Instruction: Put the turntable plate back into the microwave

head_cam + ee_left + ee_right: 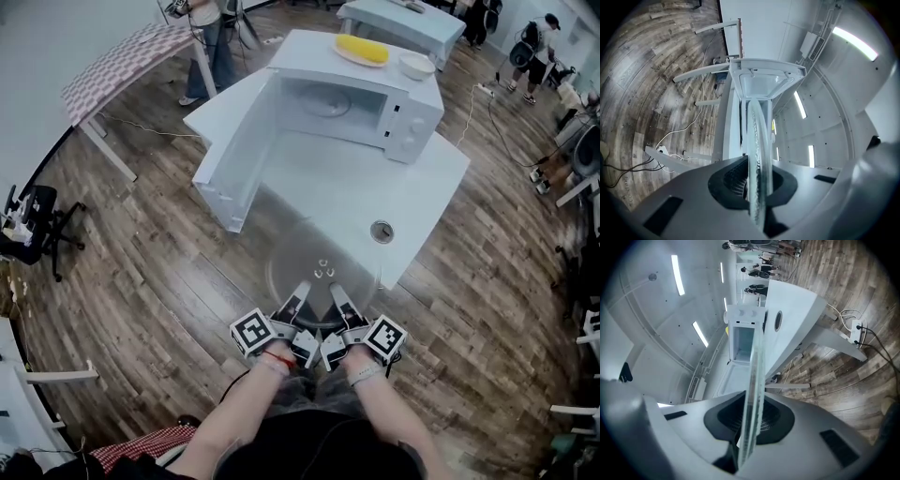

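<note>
The left claw [302, 292] is pinched onto the near rim of the turntable plate [319, 248], and the right claw [337, 292] is pinched onto the same rim just beside it, to the right. In the left gripper view the glass [757, 140] is seen edge-on, clamped between the jaws of the left claw [757, 187]. The right gripper view shows the same edge [753, 380] gripped by the right claw [750, 423]. The round, clear plate is held about level over the near edge of the white table [422, 178]. Its three small centre nubs are visible through the glass, and its far rim is turned toward the microwave [361, 103]. Being round, it has no long axis. The microwave stands at the far side of the table with its door [239, 155] swung fully open to the left, so the cavity is exposed. A round grommet [382, 232] is set in the table to the right of the plate. On top of the microwave a corn cob [362, 49] and a white bowl [416, 66] are placed. Wooden floor [141, 244] surrounds the table.
</note>
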